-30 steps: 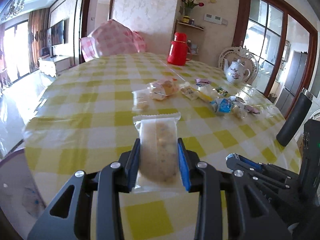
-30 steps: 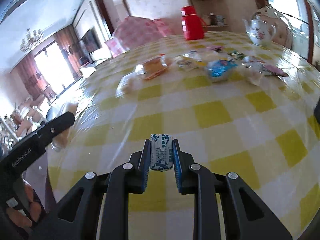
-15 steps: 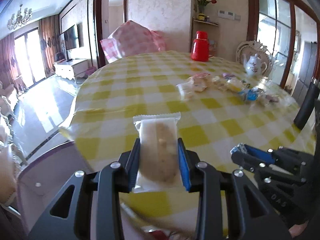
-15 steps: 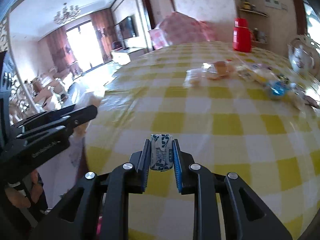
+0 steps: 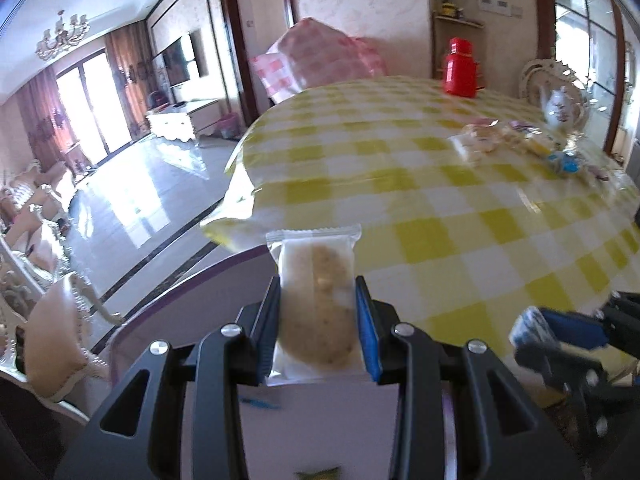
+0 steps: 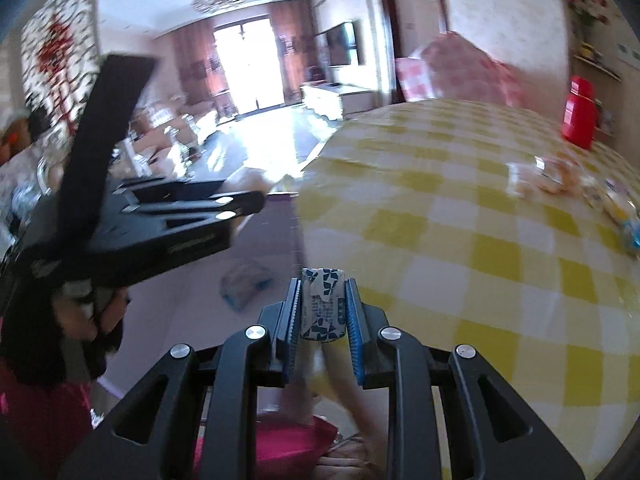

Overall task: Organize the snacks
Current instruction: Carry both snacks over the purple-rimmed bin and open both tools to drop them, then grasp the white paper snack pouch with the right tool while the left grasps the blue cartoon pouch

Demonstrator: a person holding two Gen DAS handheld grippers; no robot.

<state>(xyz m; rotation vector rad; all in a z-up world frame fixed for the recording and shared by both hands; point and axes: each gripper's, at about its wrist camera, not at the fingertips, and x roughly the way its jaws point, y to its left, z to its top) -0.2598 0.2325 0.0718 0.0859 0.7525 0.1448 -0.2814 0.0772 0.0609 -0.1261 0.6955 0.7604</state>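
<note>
The left tongs [image 5: 318,312] clamp a clear-wrapped round biscuit packet [image 5: 314,300] over the edge of the yellow-and-white checked bench [image 5: 440,200]. The right tongs [image 6: 323,308] pinch a small blue-and-white patterned candy [image 6: 323,304]. Other wrapped snacks [image 5: 516,140] lie across the bench, well apart.

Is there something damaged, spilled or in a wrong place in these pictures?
Nothing stands out. The wrapped biscuit sits straight in the left gripper, the small blue-patterned packet in the right gripper. Other snacks lie loosely on the checked table, unspilled.
</note>
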